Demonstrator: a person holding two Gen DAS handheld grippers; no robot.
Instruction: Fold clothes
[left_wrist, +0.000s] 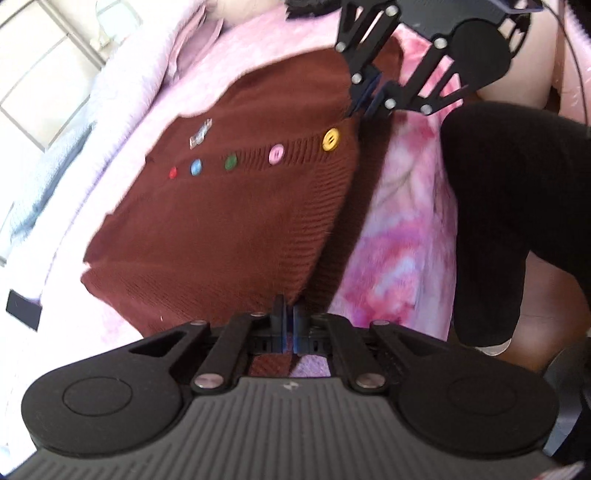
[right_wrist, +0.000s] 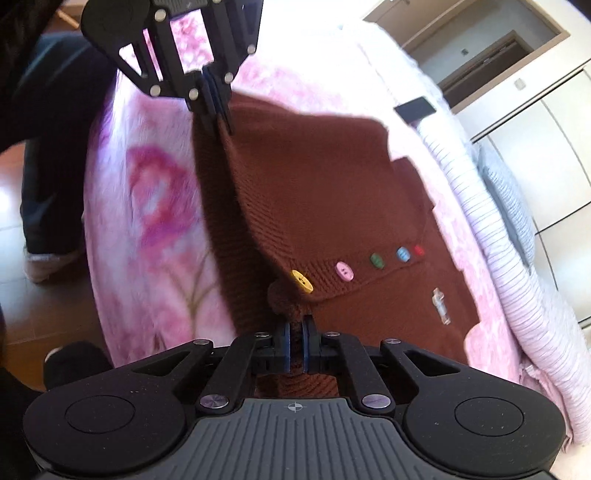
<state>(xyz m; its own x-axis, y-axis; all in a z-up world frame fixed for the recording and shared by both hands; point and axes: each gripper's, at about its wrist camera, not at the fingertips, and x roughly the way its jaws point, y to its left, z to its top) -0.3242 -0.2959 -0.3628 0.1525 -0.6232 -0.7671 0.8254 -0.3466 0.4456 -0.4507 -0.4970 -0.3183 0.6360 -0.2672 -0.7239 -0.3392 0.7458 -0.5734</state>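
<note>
We have the brown knitted cardigan (left_wrist: 221, 221) spread on the pink blanket (left_wrist: 399, 236) that covers the bed, with its hem along the bed's near edge, the side where a person's dark-clad leg (left_wrist: 517, 206) stands. It is still buttoned: 5 coloured buttons run in a row from the yellow button (left_wrist: 331, 139) back toward the far side. We judge the fold as barely begun. The garment looks mostly flat, with only the hem corners gathered, and every fold is still to make.

Our left gripper (left_wrist: 289, 310) is clenched on the hem at 1 corner, brown knit pinched between its blue pads. Our right gripper (right_wrist: 295, 332) is clenched on the hem at the other corner, just below the yellow button, with a bunch of knit showing between its fingers. So both hands grasp the same near edge, well apart.

For room, the open stretch lies ahead of us: the blanket runs on past the cardigan's far edge toward the striped pale quilt (right_wrist: 517, 280) piled along the bed's far side. A small dark flat object (right_wrist: 415, 108) sits on the blanket near the cardigan's far corner; we cannot tell what it is. Carrying the hem forward over the body looks unobstructed, though the quilt and that object limit how far the cloth may travel. Behind us the bed edge drops to the floor, so slack could slide off.
</note>
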